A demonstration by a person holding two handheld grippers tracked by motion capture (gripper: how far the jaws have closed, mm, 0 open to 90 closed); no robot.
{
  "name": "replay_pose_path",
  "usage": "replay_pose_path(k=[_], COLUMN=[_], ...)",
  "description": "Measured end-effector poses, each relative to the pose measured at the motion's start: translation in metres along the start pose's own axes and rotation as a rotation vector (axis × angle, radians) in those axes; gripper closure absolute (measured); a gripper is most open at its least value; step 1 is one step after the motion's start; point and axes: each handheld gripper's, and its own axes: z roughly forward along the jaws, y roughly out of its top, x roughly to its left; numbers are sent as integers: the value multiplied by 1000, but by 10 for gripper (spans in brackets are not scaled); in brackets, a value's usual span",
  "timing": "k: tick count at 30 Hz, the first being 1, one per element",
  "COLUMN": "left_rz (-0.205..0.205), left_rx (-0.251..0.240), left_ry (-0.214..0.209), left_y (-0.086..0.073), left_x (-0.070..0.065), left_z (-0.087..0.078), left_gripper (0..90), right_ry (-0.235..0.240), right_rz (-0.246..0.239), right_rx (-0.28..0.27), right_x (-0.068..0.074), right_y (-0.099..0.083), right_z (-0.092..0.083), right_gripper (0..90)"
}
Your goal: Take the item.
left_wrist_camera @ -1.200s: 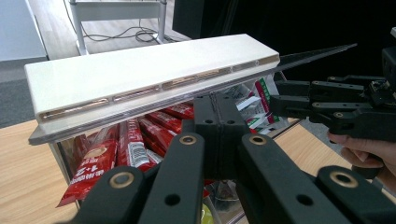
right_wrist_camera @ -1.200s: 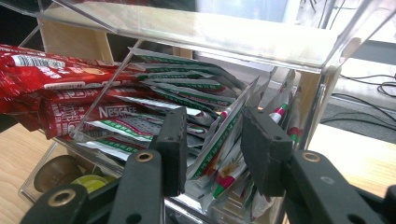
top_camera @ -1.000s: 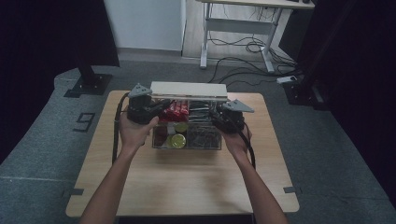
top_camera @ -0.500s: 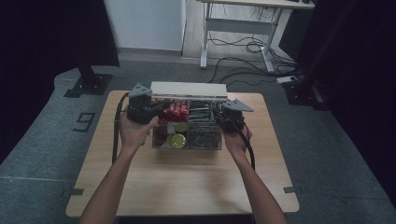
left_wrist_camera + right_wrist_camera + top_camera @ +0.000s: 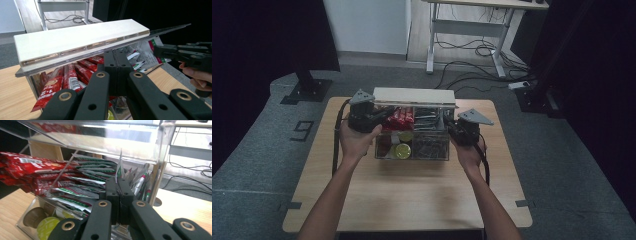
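A clear acrylic box (image 5: 434,156) stands on the wooden table (image 5: 412,195). Its clear lid with a white bar (image 5: 414,96) (image 5: 75,40) is raised above the box. My left gripper (image 5: 384,114) (image 5: 116,53) is shut, its tips right under the lid's clear front edge, which seems to rest on them. My right gripper (image 5: 451,125) (image 5: 119,181) reaches into the box's right end, shut on a thin green-and-white sachet (image 5: 119,168) that sticks up from between its tips. Red sachets (image 5: 402,116) (image 5: 30,170) fill the left back compartment.
More green-and-white sachets (image 5: 85,187) lie stacked beside the held one. Coffee pods (image 5: 402,150) (image 5: 47,226) sit in the front left compartment. The right gripper (image 5: 162,51) appears beyond the lid in the left gripper view. A desk frame and cables (image 5: 472,45) stand on the floor behind.
The right hand has shifted a little at the box's right end. The left hand and the raised lid have kept still.
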Motion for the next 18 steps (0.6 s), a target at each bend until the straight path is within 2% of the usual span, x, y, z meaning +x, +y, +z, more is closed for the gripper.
replay_pose_path(k=[18], left_rz=[-1], left_rx=[-1], left_ry=[1], left_y=[0], left_x=[0], left_z=[0], left_gripper=[900], right_ry=[21], right_rz=[0], right_rx=[-75], right_x=[-1], right_y=[-1], right_z=[-25], right_gripper=[888])
